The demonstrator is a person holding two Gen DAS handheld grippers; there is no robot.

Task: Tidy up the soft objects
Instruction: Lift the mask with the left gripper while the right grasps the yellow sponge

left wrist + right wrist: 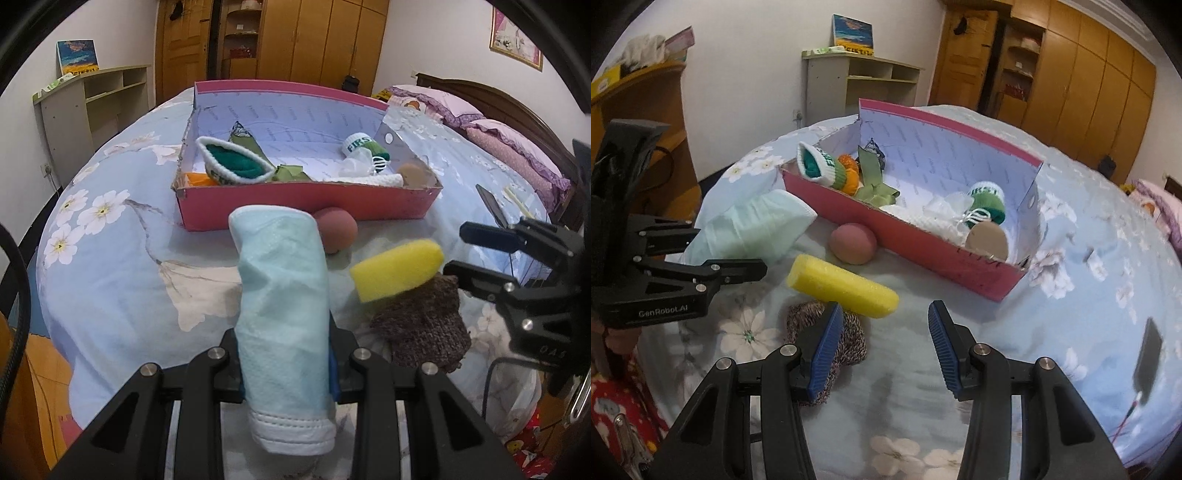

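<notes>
My left gripper [286, 365] is shut on a folded light blue face mask [282, 295] and holds it above the bed, short of the pink box [306, 206]. The mask also shows in the right wrist view [753, 225]. My right gripper [884, 321] is open and empty, just above a yellow sponge [844, 284] that lies on a brown knitted piece [846, 339]. A pink ball [853, 243] rests against the box's near wall [923, 251]. The box holds green and white knitted items, a ribbon, white cloth and a tan round pad.
A floral blue bedspread [1071, 295] covers the bed. A black phone [1148, 350] lies at the right. Pillows [517, 147] and a headboard are at the far right. A shelf unit [857, 88] and wardrobes stand behind.
</notes>
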